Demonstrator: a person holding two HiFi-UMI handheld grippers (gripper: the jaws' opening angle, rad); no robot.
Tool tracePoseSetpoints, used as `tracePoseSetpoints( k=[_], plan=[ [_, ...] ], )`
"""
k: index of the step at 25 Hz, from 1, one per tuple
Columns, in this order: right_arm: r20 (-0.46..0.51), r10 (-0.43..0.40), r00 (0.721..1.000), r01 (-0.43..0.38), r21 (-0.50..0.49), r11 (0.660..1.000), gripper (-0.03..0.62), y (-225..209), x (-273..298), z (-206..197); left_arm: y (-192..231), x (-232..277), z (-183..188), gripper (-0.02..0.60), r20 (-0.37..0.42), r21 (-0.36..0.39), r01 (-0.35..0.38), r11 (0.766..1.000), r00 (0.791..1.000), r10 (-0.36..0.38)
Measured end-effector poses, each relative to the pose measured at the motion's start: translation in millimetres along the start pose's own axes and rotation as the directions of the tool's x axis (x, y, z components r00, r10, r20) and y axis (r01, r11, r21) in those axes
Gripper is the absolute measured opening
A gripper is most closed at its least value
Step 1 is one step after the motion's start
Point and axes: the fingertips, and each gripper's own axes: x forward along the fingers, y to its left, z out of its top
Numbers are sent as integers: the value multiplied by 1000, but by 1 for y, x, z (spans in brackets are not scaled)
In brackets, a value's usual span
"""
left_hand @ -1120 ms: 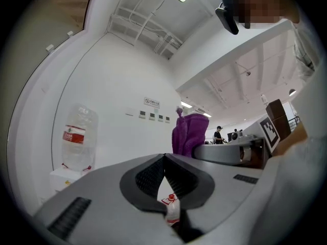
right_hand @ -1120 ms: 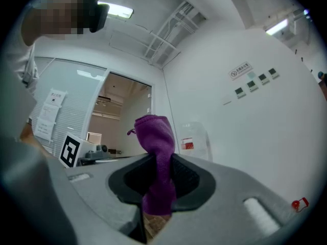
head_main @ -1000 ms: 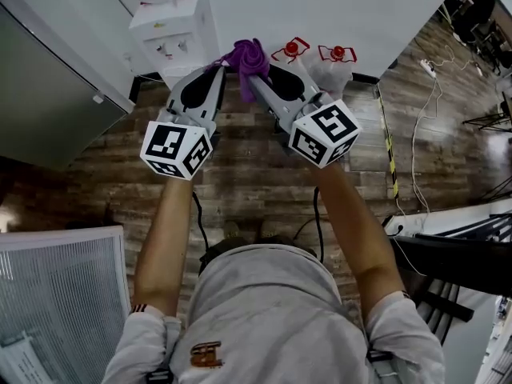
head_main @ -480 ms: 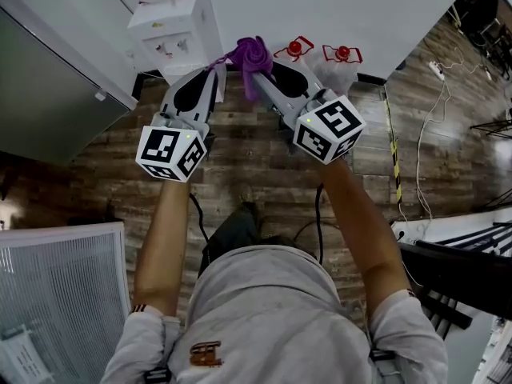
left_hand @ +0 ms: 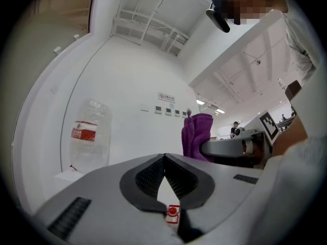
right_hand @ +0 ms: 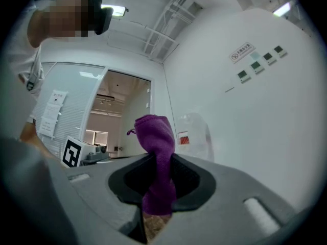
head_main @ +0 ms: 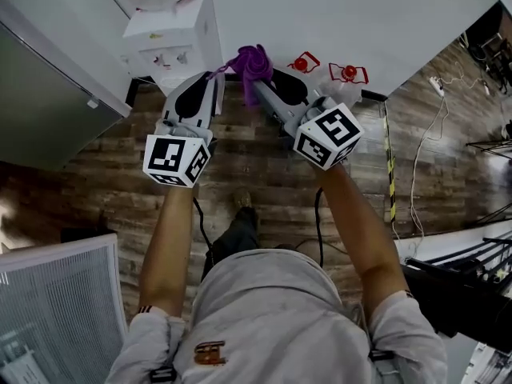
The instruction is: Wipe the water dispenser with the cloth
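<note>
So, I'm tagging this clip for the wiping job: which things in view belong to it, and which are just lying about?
Part of the job:
- purple cloth, clamped in the right tool
- water dispenser with its bottle
- left tool, shut and empty

Just lying about:
- red-topped items by the wall
- floor cables
- grey cabinet

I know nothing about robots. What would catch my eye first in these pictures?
The bright purple cloth, pinched in the right gripper and bunched above its jaws. Beside it, the left gripper is shut on nothing; both carry black-and-white marker cubes. Just ahead, the white water dispenser stands against the wall, a clear bottle on top.
</note>
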Motion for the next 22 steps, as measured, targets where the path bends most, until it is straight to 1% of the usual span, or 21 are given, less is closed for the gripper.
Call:
tracePoseSetpoints(
  k=[6, 11, 15, 22],
  plan=[
    [-3, 13, 1000, -13, 28, 1000, 89, -40, 60, -21, 60, 44, -26, -2, -7, -2, -7, 1000, 1000, 7],
    [-18, 20, 1000, -20, 19, 1000, 89, -69, 100, -38, 100, 72, -48, -2, -28, 3, -17, 1000, 999, 17],
    [-41, 20, 999, -20, 8, 1000, 89, -88, 121, -57, 122, 85, -63, -2, -36, -13, -53, 998, 998, 53],
    [-69, 55, 996, -54, 12, 998, 89, -118, 150, -88, 151, 105, -92, -2, -71, -28, -117, 993, 991, 115]
  ],
)
